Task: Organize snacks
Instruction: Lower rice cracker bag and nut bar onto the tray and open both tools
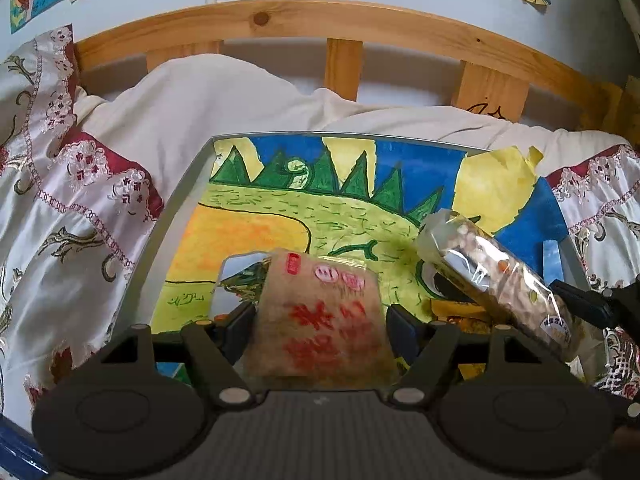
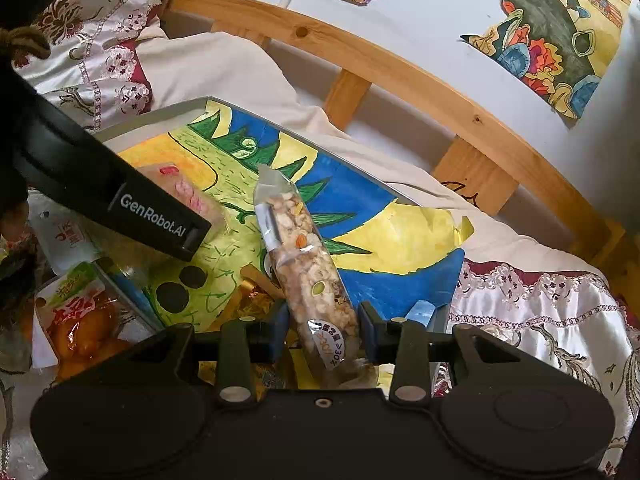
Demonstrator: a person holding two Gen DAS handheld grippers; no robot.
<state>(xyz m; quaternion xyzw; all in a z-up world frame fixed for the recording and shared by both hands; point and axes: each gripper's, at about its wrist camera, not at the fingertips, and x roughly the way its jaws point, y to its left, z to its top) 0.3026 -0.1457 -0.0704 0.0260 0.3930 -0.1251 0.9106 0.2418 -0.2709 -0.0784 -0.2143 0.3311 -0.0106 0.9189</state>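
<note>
- Left wrist view: the left gripper clamps a flat brown packet printed with red characters, one pad on each side edge, and holds it tilted up over the tray — a grey-rimmed tray lined with a bright painted drawing and resting on the bedding. The wide stance of the jaws fits the packet's breadth. To the right, a long clear-wrapped nut bar slants across the tray's corner, its lower end in the right gripper, whose dark finger enters from the frame's edge.

- Right wrist view: the right gripper is closed narrowly on the nut bar near its labelled end, so the free end points up and away over the tray. The left gripper's branded black finger crosses at left with the brown packet beside it. Off the tray's near-left corner lie an orange-filled bag and a small white sachet — seemingly snacks not yet sorted.

- Both snacks are held above the tray rather than set down, which suggests that placing them side by side on it is the step in hand.
</note>
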